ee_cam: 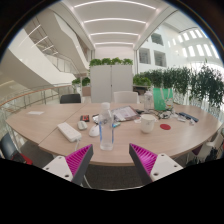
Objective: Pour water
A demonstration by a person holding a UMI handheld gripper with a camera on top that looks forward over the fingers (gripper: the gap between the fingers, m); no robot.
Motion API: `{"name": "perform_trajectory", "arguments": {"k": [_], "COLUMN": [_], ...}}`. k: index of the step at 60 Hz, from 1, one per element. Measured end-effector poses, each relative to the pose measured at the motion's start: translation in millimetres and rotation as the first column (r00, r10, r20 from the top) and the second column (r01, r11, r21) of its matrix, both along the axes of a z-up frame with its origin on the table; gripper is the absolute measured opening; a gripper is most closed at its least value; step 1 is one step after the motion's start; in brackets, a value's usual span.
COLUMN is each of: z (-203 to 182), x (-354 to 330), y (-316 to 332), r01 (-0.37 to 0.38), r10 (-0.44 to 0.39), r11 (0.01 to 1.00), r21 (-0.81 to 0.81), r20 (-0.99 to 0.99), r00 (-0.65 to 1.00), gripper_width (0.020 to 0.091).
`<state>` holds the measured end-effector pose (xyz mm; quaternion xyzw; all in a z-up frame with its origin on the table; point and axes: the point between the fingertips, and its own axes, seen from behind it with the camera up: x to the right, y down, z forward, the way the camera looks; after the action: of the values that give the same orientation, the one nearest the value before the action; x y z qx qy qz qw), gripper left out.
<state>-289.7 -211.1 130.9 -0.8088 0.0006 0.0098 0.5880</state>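
Gripper view looks out over a large rounded wooden surface (40, 135) in a bright atrium, and I see my jaws (112, 160) spread wide with nothing between them, the two magenta pads (78, 160) facing each other across an open gap at the near edge of the surface. Just ahead of the jaws, at about 12 o'clock from the gap, stands a clear plastic water bottle (106, 128), upright on the surface and apart from both fingers. A little further on, at roughly 1 o'clock from the bottle, sits a white cup (148, 123), also upright. At about 10 o'clock from the bottle lies a flat white object (69, 131) that I cannot identify, and near it some small white items (92, 126) too small for me to name. Beyond the bottle lies a spread of papers or books (124, 113), and at the far side, around 1 o'clock, stands a greenish bottle (160, 97). A small reddish item (187, 119) lies toward 2 o'clock near the surface's edge. Dark chairs (70, 98) stand at the far side, with tall white cabinets (111, 80) topped by green plants (110, 62) behind them, and more leafy plants (190, 85) at about 2 o'clock.
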Motion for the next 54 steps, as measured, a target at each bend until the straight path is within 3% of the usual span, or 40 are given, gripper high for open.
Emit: {"name": "perform_trajectory", "arguments": {"k": [14,26,29,31,32,38,44,54], "z": [-26.4,-46.7,-49.1,-55.6,-60.2,-61.9,-63.6,-66.7], "x": [-22.1,-16.8,-16.9,-22.1,-27.3,-26.8,-34.3,-46.3], "y": [117.9,204.9,222.0,228.3,231.1,240.4,247.8,255.3], "r01": [-0.012,0.083,0.080,0.055,0.034,0.037,-0.018,-0.102], "r10": [0.011,-0.084,-0.081,-0.055,-0.034,-0.037,0.017,0.096], "r11": [0.999,0.994,0.994,0.997,0.999,0.998,0.998,0.994], "r21": [0.042,0.069,0.071,0.052,0.033,0.044,0.063,-0.044], "r20": [0.016,0.023,0.009,0.002,-0.010,-0.001,0.014,-0.117], "r00": [1.000,0.996,0.997,0.998,0.999,0.999,1.000,0.989], "gripper_width": [0.0832,0.0828,0.0764,0.0601,0.0478,0.0477,0.0476,0.0406]}}
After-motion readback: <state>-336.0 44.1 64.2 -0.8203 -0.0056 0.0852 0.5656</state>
